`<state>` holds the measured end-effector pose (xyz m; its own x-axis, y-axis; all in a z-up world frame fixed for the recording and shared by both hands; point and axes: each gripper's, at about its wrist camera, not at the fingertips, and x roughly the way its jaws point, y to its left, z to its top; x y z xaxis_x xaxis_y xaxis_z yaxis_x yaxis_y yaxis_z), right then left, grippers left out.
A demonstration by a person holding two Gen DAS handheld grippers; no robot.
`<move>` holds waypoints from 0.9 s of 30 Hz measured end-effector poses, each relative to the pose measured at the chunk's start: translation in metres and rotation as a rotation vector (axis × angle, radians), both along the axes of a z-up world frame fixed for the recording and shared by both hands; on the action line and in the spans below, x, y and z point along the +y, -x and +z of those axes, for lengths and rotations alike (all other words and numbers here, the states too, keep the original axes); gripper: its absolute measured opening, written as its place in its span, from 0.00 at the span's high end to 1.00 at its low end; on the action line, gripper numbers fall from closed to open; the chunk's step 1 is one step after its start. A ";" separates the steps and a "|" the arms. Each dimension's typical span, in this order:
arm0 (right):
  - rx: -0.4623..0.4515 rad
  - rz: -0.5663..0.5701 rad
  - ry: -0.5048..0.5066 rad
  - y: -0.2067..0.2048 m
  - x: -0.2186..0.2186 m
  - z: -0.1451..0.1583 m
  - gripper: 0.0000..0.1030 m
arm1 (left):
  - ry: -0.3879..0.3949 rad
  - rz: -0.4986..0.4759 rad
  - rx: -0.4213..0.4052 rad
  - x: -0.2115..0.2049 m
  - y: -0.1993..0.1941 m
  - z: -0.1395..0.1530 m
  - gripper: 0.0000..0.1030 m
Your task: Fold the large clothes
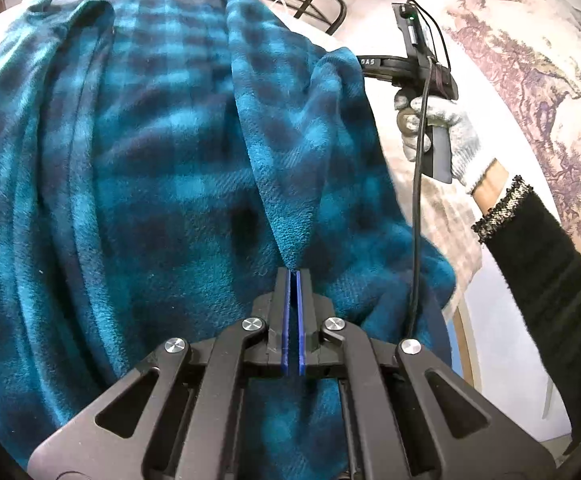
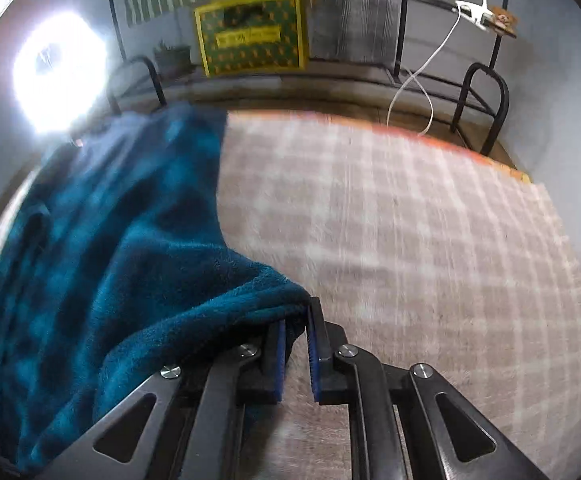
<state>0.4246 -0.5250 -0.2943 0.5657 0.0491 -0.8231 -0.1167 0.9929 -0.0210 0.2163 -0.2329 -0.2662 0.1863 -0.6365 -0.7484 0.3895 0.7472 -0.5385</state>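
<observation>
While both tongs pinch its edge, the teal plaid fleece garment (image 1: 150,168) hangs lifted above the counter (image 2: 430,240).

Left tongs (image 1: 293,280) are closed on a ridge of the fleece; right tongs (image 2: 296,330) grip a corner fold, their blue pads slightly apart around thick cloth. Most of the garment drapes leftward over the checked covering. It looks soft, plush and fairly heavy, likely to sag and slip; holding at hems or corners, well apart, should keep the fold line straight.

Left gripper (image 1: 293,276) jaws clamped on a teal plaid garment (image 1: 162,168) fold. Right gripper (image 1: 374,65), in a gloved hand (image 1: 442,128), reaches the garment's right edge.
</observation>
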 end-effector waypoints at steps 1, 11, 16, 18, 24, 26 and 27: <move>0.006 0.002 0.026 -0.001 0.004 -0.005 0.91 | -0.006 -0.002 -0.005 -0.001 0.001 0.001 1.00; -0.062 -0.044 -0.085 0.057 -0.023 0.060 0.67 | 0.028 -0.016 -0.078 0.012 0.016 0.043 1.00; -0.181 -0.097 -0.235 0.143 -0.038 0.127 0.65 | 0.053 -0.027 -0.139 0.035 0.025 0.075 1.00; -0.218 -0.104 -0.271 0.171 -0.035 0.149 0.63 | 0.079 -0.029 -0.152 0.049 0.029 0.086 1.00; -0.345 -0.109 -0.335 0.281 -0.018 0.213 0.56 | 0.148 -0.047 -0.166 0.076 0.040 0.107 0.71; -0.385 -0.122 -0.369 0.316 -0.014 0.230 0.56 | 0.174 -0.067 -0.154 0.077 0.043 0.110 0.71; -0.395 -0.129 -0.379 0.327 -0.012 0.234 0.56 | 0.183 -0.074 -0.148 0.076 0.045 0.111 0.71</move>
